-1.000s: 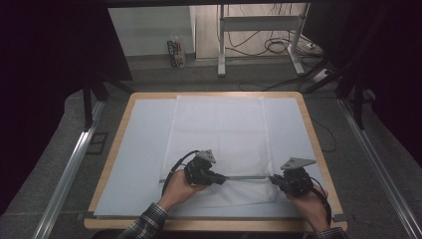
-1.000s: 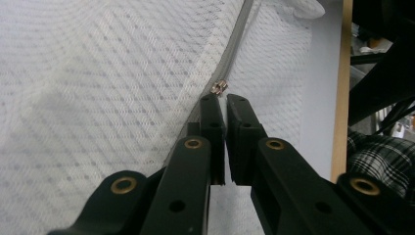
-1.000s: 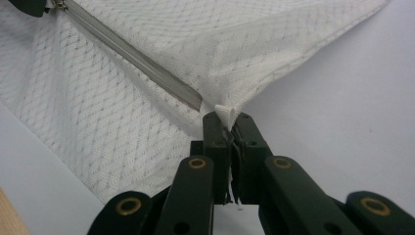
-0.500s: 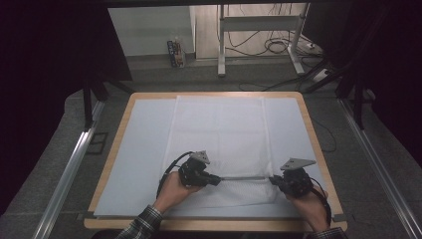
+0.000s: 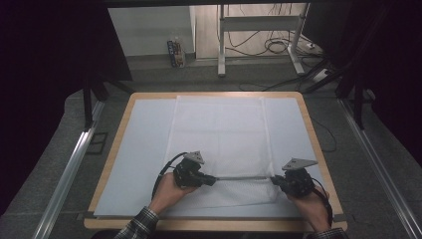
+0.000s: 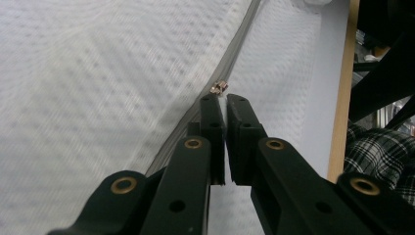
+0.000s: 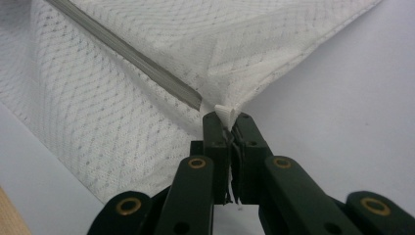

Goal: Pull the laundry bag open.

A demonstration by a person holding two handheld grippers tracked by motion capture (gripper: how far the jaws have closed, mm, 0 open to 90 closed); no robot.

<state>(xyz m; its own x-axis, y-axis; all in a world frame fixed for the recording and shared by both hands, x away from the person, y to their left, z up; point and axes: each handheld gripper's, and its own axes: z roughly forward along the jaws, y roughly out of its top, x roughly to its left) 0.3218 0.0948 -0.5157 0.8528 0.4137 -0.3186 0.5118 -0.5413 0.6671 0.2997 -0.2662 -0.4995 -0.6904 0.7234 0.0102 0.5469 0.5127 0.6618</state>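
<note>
**Two grippers pinch a zipper line on a white mesh bag**

A white mesh bag (image 5: 219, 144) lies flat on the pale table mat (image 5: 144, 144), centred and running toward 12 o'clock. At its near end — about 6 o'clock — the left gripper (image 5: 213, 180) has its jaws clamped on the zipper pull (image 6: 219, 88), while the right gripper (image 5: 274, 180) grips the fabric at the zipper's (image 5: 244, 177) far end. The grey zipper stretches taut between them.

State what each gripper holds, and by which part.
The left gripper pinches the pull tab of the grey zipper on the white mesh fabric bag; the right gripper clamps the bag's corner at the zipper's end.
</note>
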